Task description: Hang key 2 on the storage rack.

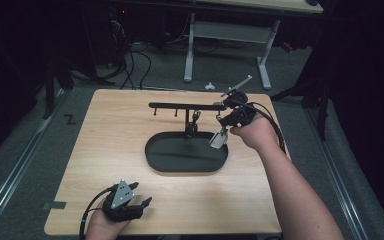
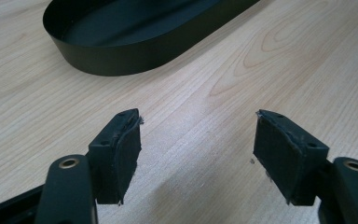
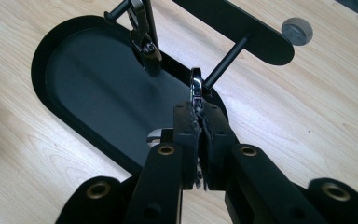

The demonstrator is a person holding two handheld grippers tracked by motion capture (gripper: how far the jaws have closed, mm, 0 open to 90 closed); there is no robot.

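At the near left of the pale wooden table [image 1: 130, 125], the left gripper [image 1: 130, 205] rests low with its jaws spread wide and nothing between them; the bare grain shows through the gap in the left gripper view. Ahead of it, toward the middle, lies the black oval metal tray [image 1: 180, 162], its long axis running left to right. A black stand with a horizontal bar and short pegs [image 1: 180, 105] rises from the tray's far edge, and a small silver clasp [image 3: 142, 28] hangs from one peg. To the right, the right gripper [image 3: 199, 122] has its jaws pinched tight on a shiny metal clip [image 3: 196, 86]. A pale tag [image 1: 219, 140] dangles beneath, though its attachment is unclear. The nearest black peg [image 3: 226, 58] lies just beyond the clip's tip, angling up and away, so the right hand seems best placed to hook it.
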